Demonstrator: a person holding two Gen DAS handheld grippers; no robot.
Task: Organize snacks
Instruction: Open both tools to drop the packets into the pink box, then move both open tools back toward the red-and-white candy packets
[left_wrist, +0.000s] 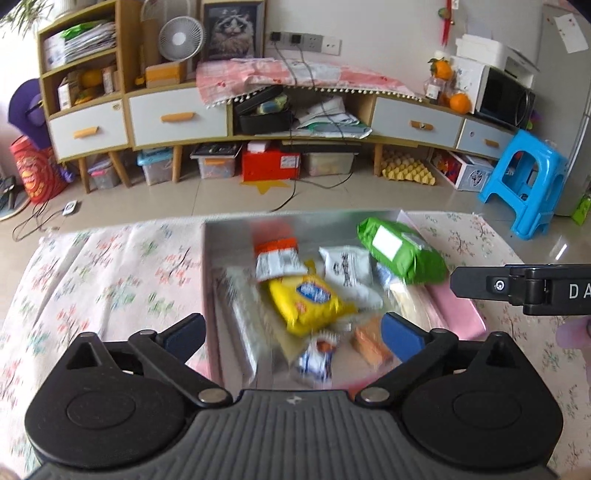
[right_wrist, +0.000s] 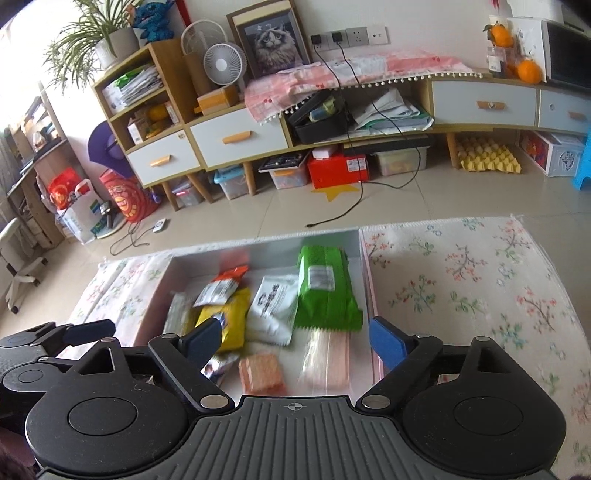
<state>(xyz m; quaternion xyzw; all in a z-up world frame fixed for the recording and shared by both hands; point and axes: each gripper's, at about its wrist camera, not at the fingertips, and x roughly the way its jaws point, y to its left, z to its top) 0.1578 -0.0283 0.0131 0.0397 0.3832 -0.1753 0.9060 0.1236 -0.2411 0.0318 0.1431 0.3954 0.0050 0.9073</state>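
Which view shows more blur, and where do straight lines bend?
Left wrist view: the snacks in the box are smeared, like the yellow packet. Right wrist view: sharper, green packet clear. Both views: the cabinet curves from lens distortion.

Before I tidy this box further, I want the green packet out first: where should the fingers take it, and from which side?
Probably take the green packet at its near, flat crimped end, coming from above. It lies lengthways along the box's right wall, atop other packs, so sideways access looks cramped. The open right gripper hangs nearest it.
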